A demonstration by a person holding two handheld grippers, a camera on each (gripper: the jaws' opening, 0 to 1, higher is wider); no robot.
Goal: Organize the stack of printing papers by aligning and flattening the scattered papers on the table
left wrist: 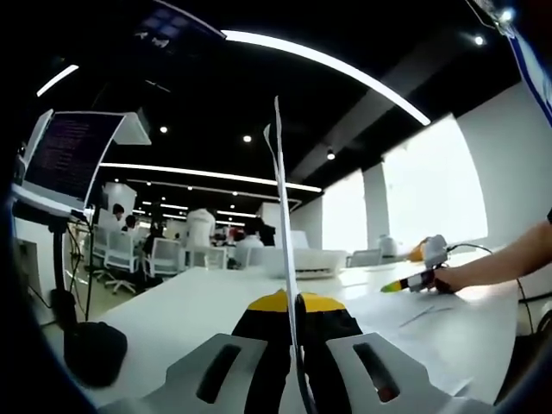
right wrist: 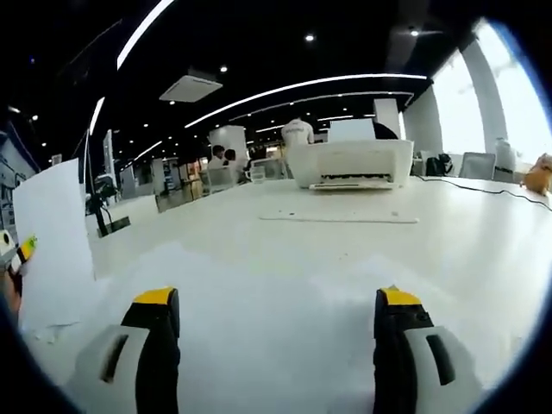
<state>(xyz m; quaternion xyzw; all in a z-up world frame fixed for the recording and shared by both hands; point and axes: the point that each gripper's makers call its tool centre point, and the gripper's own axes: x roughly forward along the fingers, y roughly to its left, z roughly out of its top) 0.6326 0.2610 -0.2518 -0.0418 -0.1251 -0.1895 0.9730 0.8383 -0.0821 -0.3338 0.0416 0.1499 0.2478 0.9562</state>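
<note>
Right now the left claw [left wrist: 295, 304] has its yellow-tipped jaws pressed together on a sheet of paper [left wrist: 281, 216], which stands upright and edge-on in the left gripper view, rising as a thin white line from between the jaws. The same sheet [right wrist: 53, 246] shows broadside at the left edge of the right gripper view, held up above the white desk [right wrist: 345, 259] with the left claw's yellow tip [right wrist: 26, 247] just beside it. The right claw [right wrist: 280, 310] has its jaws spread wide apart with nothing between them, hovering low over a pale paper [right wrist: 259, 285] lying flat on the desk. Farther back on the desk another flat sheet [right wrist: 338, 217] rests in front of a white printer [right wrist: 349, 162]. In the left gripper view the right claw [left wrist: 414, 279] appears at the right, gripped by a person's hand [left wrist: 448, 278], over more flat papers [left wrist: 414, 323] on the desk [left wrist: 190, 302]. The printer [left wrist: 304, 260] sits behind the upright sheet, and a laptop [left wrist: 73, 155] on a stand is at the left. People sit at desks in the background.
</note>
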